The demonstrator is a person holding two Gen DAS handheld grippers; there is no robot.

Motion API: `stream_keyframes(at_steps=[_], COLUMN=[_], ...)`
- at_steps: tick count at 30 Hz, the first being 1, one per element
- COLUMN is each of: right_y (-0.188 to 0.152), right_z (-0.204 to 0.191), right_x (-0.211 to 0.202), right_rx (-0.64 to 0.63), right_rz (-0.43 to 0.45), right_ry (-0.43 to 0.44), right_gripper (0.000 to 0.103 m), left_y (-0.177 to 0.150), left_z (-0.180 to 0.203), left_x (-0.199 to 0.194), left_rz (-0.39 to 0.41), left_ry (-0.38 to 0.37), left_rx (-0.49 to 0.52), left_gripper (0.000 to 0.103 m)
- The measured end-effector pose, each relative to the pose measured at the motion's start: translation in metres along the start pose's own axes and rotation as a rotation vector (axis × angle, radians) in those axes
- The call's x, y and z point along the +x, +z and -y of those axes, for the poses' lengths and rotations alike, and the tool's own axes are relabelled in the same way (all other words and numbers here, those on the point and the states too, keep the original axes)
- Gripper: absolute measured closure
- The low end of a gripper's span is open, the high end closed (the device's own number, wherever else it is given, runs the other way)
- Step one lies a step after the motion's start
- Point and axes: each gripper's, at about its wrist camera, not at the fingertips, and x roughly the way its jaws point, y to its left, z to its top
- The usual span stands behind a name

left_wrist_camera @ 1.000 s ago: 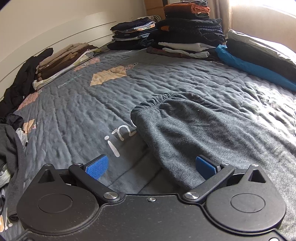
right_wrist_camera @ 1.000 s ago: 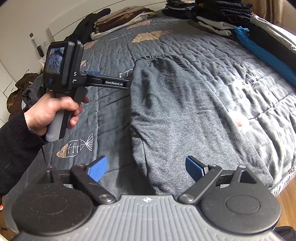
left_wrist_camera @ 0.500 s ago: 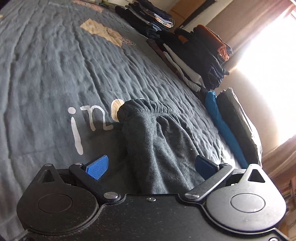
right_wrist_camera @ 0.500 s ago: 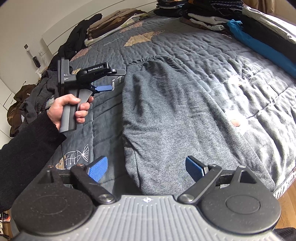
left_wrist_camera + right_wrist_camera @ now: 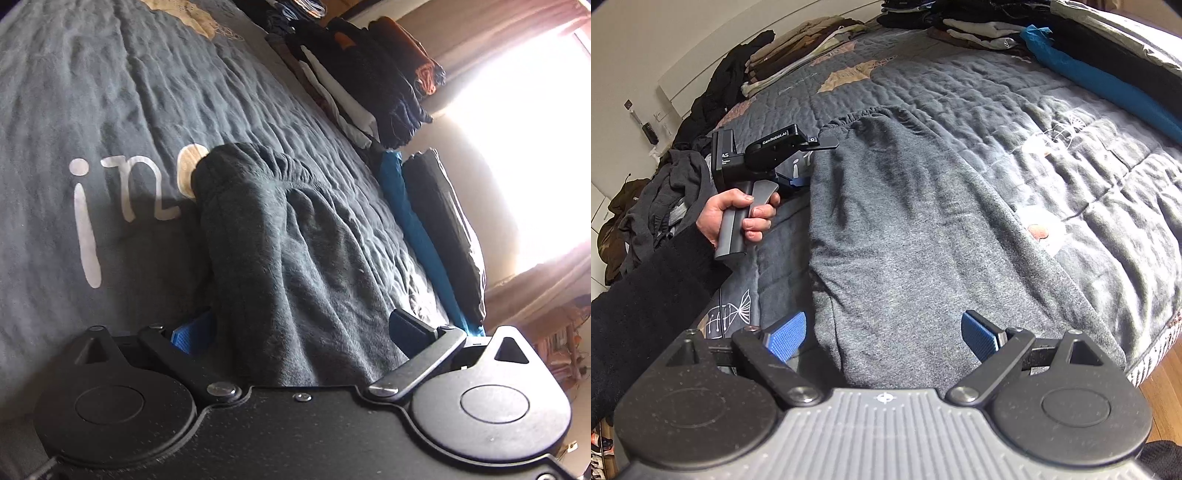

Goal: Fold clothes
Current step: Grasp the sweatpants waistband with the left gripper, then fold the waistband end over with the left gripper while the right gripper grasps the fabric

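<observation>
A grey pair of sweatpants (image 5: 905, 229) lies lengthwise near the middle of the bed (image 5: 1052, 122), elastic waistband (image 5: 266, 162) at the far end, apparently folded once so the legs lie one on the other; the shorter crosswise folds look not yet made. The left gripper (image 5: 301, 332) sits at the garment's left edge with its claw apart: one blue pad (image 5: 192, 334) is low beside or under the cloth edge, the other finger rides above the fabric, and neither pad is seen pressing. In the right wrist view that gripper (image 5: 801, 162), held in the person's left hand (image 5: 738, 216), meets the left edge below the waistband. The right gripper (image 5: 884, 338) hangs over the near end of the sweatpants, claw wide apart, nothing clamped. Work done: several stacks of folded clothes (image 5: 979, 18) stand along the far edge of the bed. Work left: a loose heap of dark clothes (image 5: 661, 206) lies off the left side. No containers are visible; folded items rest directly on the quilt.
</observation>
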Motion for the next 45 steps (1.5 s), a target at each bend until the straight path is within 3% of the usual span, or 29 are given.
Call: stream_keyframes(at_steps=[5,12,14,16,19,29,35,42,45], right_y=[-0.001,-0.007,-0.008,-0.01,-0.011,-0.015,-0.034,-0.066,-0.065], right_z=[0.005,0.011,0.013,0.016,0.02,0.05,0.113,0.15,0.148], right_x=[-0.001,-0.004,-0.005,-0.006,-0.008,-0.033,-0.051,-0.037,-0.024], right_rx=[0.017,0.028,0.033,0.039,0.055,0.089,0.254,0.441,0.423], right_rz=[0.004,-0.004,-0.003,0.0,0.005,0.021,0.014,0.008,-0.008], right_ry=[0.013,0.003,-0.001,-0.006,-0.001,0.024,-0.095,-0.014,0.007], right_gripper=[0.012,0.012,0.012,0.012,0.012,0.012,0.012,0.012,0.012], left_y=[0.014,0.029,0.028,0.027,0.023,0.017,0.014,0.014,0.014], left_z=[-0.005,0.003,0.005,0.0,-0.007,-0.011,-0.011,-0.009,-0.008], left_x=[0.018,0.047,0.046,0.042,0.03,0.038,0.036,0.035,0.035], left_rz=[0.029,0.027,0.03,0.032,0.044,0.043,0.05,0.052,0.053], left_ry=[-0.002,0.02,0.034,0.058,0.034,0.034,0.037,0.044,0.045], left_rx=[-0.061,-0.041,-0.03,-0.038,-0.04,-0.024,-0.014,-0.008,-0.006], left_gripper=[0.004,0.004,0.018,0.058,0.073,0.073,0.071,0.07,0.07])
